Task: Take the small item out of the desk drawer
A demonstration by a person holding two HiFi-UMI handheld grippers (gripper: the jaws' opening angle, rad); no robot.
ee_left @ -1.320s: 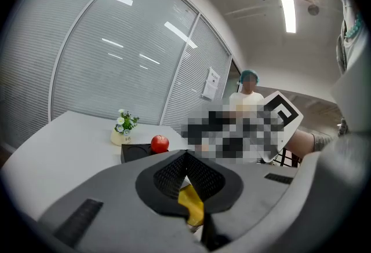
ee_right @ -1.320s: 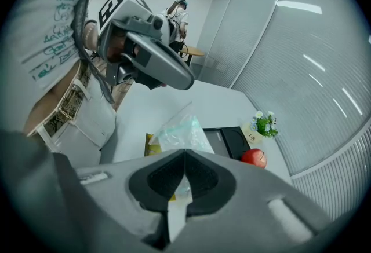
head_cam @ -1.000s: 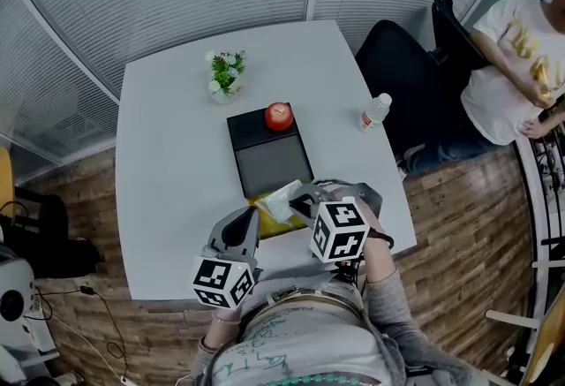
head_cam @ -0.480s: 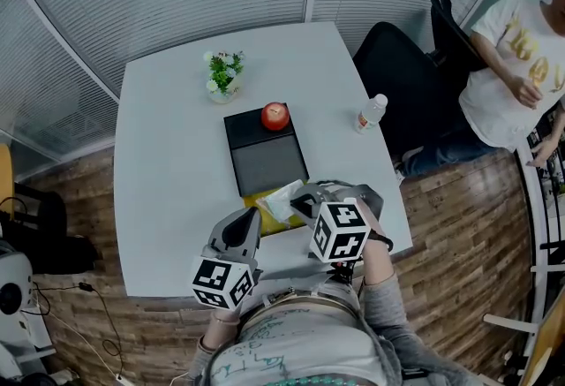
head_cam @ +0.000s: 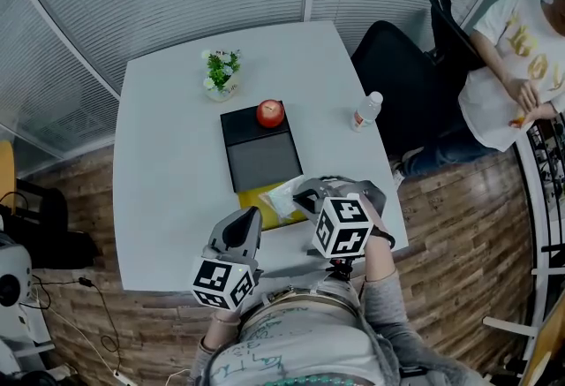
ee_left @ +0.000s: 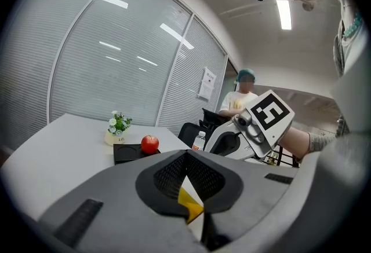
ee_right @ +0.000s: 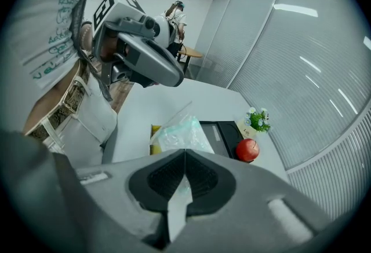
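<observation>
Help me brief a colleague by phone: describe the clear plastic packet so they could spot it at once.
On the white table, look to the end of the black tray away from the red apple, where a yellow item lies. The clear plastic packet is over it, pinched in the right gripper. It alone is see-through and crinkled.

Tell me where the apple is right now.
Head view: the apple sits on the black tray's far end, mid-table, potted plant to its left, water bottle to its right.

item: clear crumpled plastic pkt (ee_right: 178,133) | pinched in R hand-held gripper (ee_right: 184,157) | just above open yellow drawer (head_cam: 259,208)
</observation>
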